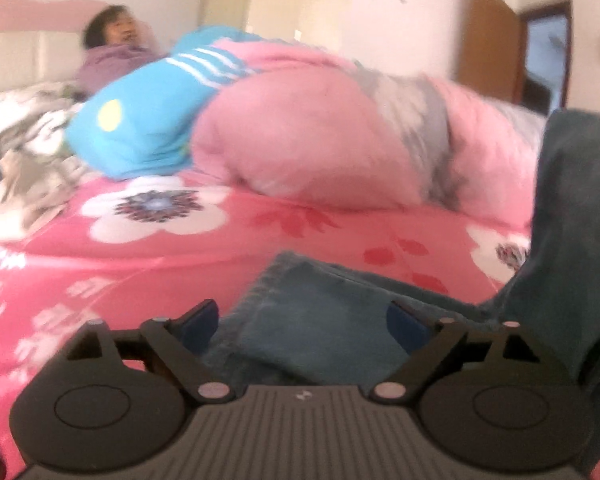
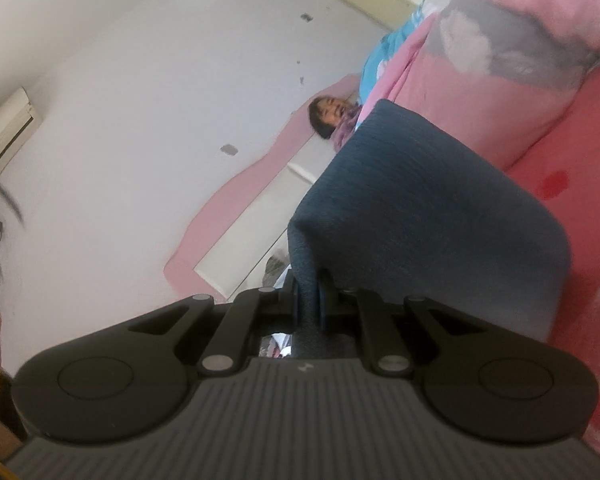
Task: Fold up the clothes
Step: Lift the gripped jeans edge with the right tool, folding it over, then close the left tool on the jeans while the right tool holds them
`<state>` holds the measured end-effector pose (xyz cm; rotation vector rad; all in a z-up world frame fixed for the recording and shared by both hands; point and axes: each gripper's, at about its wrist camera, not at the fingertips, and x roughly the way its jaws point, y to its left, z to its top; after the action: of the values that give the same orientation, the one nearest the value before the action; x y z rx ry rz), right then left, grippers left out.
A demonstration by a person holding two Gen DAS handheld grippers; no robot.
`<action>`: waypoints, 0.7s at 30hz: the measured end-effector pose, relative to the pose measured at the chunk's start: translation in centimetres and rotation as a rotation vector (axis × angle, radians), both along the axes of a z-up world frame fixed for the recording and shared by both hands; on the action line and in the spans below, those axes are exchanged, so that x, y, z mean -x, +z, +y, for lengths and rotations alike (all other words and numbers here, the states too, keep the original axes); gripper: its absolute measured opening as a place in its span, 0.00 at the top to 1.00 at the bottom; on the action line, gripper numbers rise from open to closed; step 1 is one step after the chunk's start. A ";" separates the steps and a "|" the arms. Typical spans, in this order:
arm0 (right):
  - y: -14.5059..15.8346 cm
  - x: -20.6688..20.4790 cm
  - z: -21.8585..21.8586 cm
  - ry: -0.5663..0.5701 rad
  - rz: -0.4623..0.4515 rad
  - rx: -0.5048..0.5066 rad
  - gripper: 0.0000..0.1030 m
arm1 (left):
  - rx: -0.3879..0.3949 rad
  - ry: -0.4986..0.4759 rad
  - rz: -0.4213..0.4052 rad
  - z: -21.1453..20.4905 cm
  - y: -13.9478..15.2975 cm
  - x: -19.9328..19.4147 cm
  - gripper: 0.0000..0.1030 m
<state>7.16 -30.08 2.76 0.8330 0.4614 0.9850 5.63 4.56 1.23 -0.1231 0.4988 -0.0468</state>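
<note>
1. A dark teal-blue pair of denim trousers lies partly on the pink flower-printed bed sheet, one hemmed leg end flat near the bed's front.
2. Another part is lifted off the bed, hanging in a fold, with the fabric draped and creased.

A pink bedsheet printed with white and red flowers covers the bed. On it lies a bulky pink quilt with grey-white patches, touching a bright blue pillow with white stripes. A person in a purple top lies beyond. A brown wooden door stands at right.
</note>
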 end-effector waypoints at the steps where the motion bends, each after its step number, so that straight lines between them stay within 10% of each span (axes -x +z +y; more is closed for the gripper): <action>1: 0.0 -0.6 0.6 0.013 0.004 -0.001 0.92 | 0.027 0.014 -0.006 0.6 0.0 0.3 0.18; 11: -1.4 -6.8 8.5 0.143 0.122 0.017 0.92 | 0.298 0.091 0.030 6.2 -2.8 1.5 0.62; 21: -4.8 -11.1 15.2 0.181 0.286 0.149 0.93 | 0.377 0.051 -0.008 7.9 -3.2 2.9 0.62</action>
<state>18.28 -14.90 -2.01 0.8102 0.8579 0.9871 2.69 12.41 -2.00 -0.5038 0.4744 -0.0915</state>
